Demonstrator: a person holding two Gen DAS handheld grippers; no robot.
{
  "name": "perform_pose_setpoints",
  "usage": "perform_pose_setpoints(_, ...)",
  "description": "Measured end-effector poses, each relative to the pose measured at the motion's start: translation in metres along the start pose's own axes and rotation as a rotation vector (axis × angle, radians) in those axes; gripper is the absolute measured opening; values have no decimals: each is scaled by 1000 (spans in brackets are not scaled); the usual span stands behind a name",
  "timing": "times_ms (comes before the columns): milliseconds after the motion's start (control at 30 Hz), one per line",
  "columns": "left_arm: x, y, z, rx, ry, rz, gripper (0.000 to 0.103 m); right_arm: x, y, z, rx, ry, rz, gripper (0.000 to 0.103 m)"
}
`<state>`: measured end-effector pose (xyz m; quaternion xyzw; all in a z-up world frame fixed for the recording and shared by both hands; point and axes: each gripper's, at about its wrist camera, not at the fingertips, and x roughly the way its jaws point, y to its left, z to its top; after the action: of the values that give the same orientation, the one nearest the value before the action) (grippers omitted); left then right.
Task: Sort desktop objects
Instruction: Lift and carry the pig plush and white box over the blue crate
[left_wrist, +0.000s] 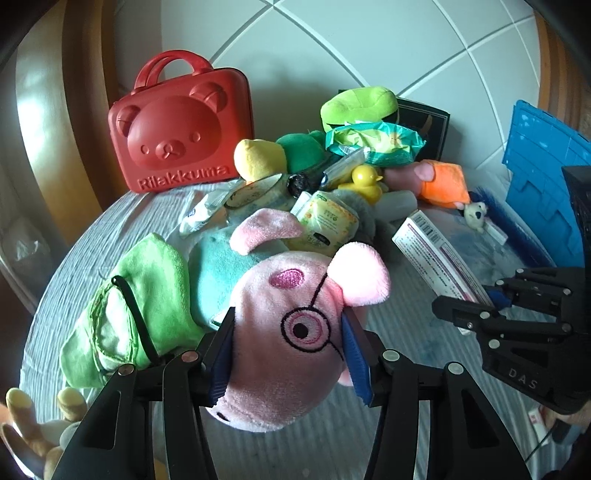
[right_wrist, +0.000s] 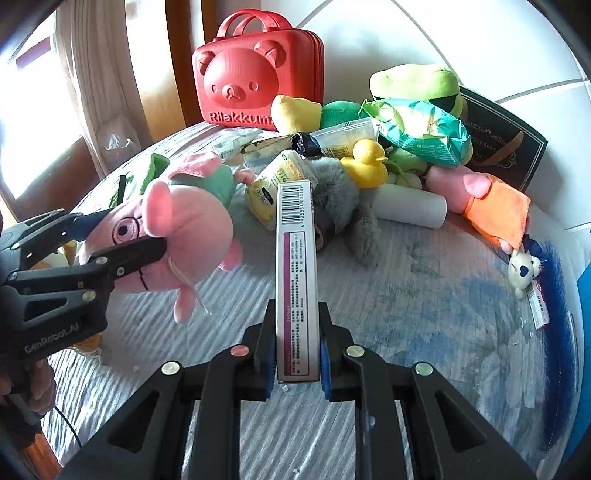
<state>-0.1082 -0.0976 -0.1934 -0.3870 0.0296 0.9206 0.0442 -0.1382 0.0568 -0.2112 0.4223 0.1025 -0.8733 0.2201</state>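
My left gripper (left_wrist: 290, 350) is shut on the head of a pink pig plush (left_wrist: 284, 332) with glasses and a teal body; the same gripper (right_wrist: 122, 236) and plush (right_wrist: 177, 229) show at the left of the right wrist view. My right gripper (right_wrist: 297, 350) is shut on a long white box (right_wrist: 295, 266) with a barcode and purple stripe, held just above the table. The right gripper (left_wrist: 469, 306) and the box (left_wrist: 436, 254) also show at the right of the left wrist view.
A red Rilakkuma case (right_wrist: 255, 74) stands at the back. A pile with a yellow duck (right_wrist: 365, 162), green frog plush (right_wrist: 417, 85), teal packet (right_wrist: 421, 136), white cylinder (right_wrist: 410, 205), grey plush (right_wrist: 340, 199) and orange cloth (right_wrist: 498, 210) fills the middle. A blue crate (left_wrist: 543, 177) stands right.
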Motion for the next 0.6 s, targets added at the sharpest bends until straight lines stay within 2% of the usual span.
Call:
perform_pose_setpoints(167, 17, -17, -27, 64, 55, -7, 66, -5, 1, -8, 9, 9, 5, 18)
perform_pose_setpoints(200, 21, -20, -31, 70, 64, -11, 72, -6, 1, -10, 10, 12, 5, 18)
perform_pose_setpoints(267, 33, -23, -34, 71, 95, -18, 90, -6, 1, -13, 12, 13, 0, 18)
perform_pose_setpoints(333, 48, -24, -37, 71, 134, 0, 97, -7, -2, -15, 28, 13, 3, 18)
perform_pose_setpoints(367, 53, -22, -37, 59, 146, 5, 85, -7, -4, -15, 37, 12, 5, 18)
perform_pose_setpoints(433, 52, -14, -36, 7, 138, -3, 75, -11, -5, -16, 38, 4, -6, 18)
perform_pose_setpoints(600, 23, -23, -21, 60, 47, 43, 70, -15, -14, -14, 62, -4, -27, 18)
